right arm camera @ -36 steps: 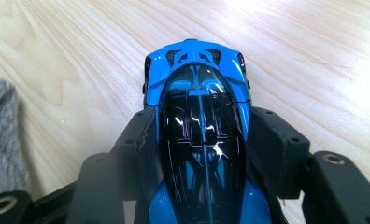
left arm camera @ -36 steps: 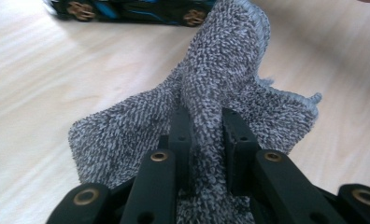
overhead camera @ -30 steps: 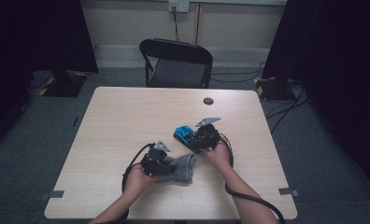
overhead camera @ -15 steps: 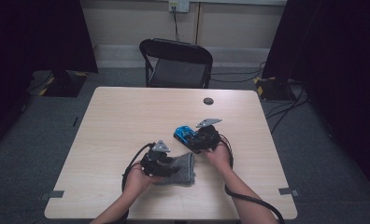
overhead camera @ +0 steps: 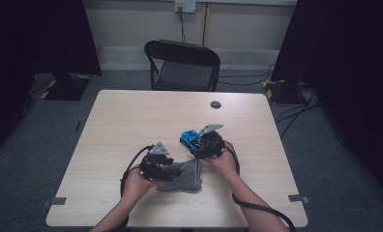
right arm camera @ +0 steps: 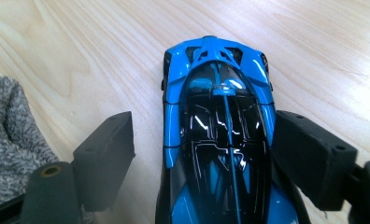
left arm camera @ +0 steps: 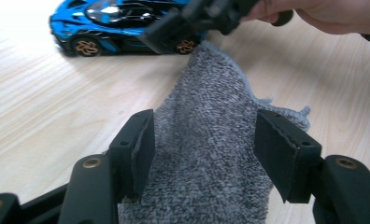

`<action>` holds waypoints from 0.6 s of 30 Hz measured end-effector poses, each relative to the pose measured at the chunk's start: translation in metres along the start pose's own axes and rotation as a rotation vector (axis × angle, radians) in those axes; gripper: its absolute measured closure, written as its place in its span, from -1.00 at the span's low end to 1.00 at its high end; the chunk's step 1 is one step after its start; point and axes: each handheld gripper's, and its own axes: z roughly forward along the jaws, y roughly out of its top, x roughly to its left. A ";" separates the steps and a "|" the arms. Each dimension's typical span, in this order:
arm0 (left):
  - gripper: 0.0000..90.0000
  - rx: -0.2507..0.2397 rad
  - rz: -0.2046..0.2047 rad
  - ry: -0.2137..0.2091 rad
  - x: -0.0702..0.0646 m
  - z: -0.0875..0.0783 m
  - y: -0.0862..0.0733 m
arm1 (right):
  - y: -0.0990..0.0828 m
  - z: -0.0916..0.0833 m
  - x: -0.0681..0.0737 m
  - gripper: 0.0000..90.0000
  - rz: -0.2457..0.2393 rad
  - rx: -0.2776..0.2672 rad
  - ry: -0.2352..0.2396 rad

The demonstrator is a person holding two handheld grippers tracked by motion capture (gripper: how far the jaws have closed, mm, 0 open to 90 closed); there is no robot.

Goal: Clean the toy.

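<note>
Both grippers' jaws have just been opening; hands barely shift. Left gripper [left arm camera: 204, 156] is spread, its pads clear of the grey cloth [left arm camera: 211, 154] lying flat between them. Right gripper [right arm camera: 206, 154] is spread astride the blue toy car [right arm camera: 218, 126], which sits just beyond the cloth's far corner: likely both just released.

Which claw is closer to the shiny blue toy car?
Right. The right claw straddles the shiny blue toy car, jaws open either side. The left claw sits farther back, over the grey fuzzy cloth.
</note>
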 end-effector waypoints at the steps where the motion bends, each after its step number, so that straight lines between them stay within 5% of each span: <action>1: -0.14 0.000 -0.002 0.002 0.001 -0.001 0.000 | 0.001 -0.001 0.000 -0.57 0.004 -0.005 0.004; 4: -0.15 -0.008 -0.012 0.009 0.005 -0.005 0.000 | 0.003 -0.009 -0.003 -0.51 0.019 -0.032 0.062; 7: -0.17 -0.019 -0.032 0.016 0.011 -0.008 0.000 | 0.006 -0.017 0.000 -0.48 -0.017 -0.050 0.111; 18: -0.17 -0.043 -0.100 0.056 0.027 -0.021 -0.005 | 0.007 -0.033 0.045 -0.29 -0.143 -0.091 0.284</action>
